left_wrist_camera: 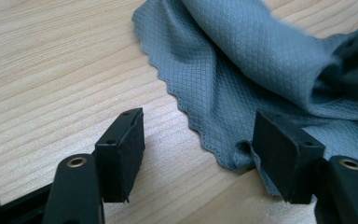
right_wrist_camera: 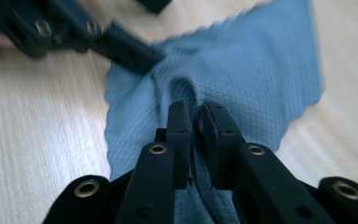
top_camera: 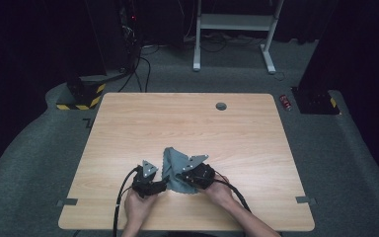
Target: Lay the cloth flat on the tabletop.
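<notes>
Blue-grey cloth (left_wrist_camera: 242, 70) with a fine diamond weave – lying on a pale, wood-grained table (top_camera: 187, 123) – beside black grippers.

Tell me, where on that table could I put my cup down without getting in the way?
Most of the wooden table is bare: the whole far half up to the small grey cap, plus both side strips. The crowded spot is near the front edge, where the left gripper and right gripper work the grey cloth.

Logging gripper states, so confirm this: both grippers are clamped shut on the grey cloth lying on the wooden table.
Not quite. The right gripper is shut on the grey cloth, but the left gripper is open, its jaws apart at the cloth's scalloped edge, as the left gripper view shows. The cloth does lie on the wooden table.
</notes>
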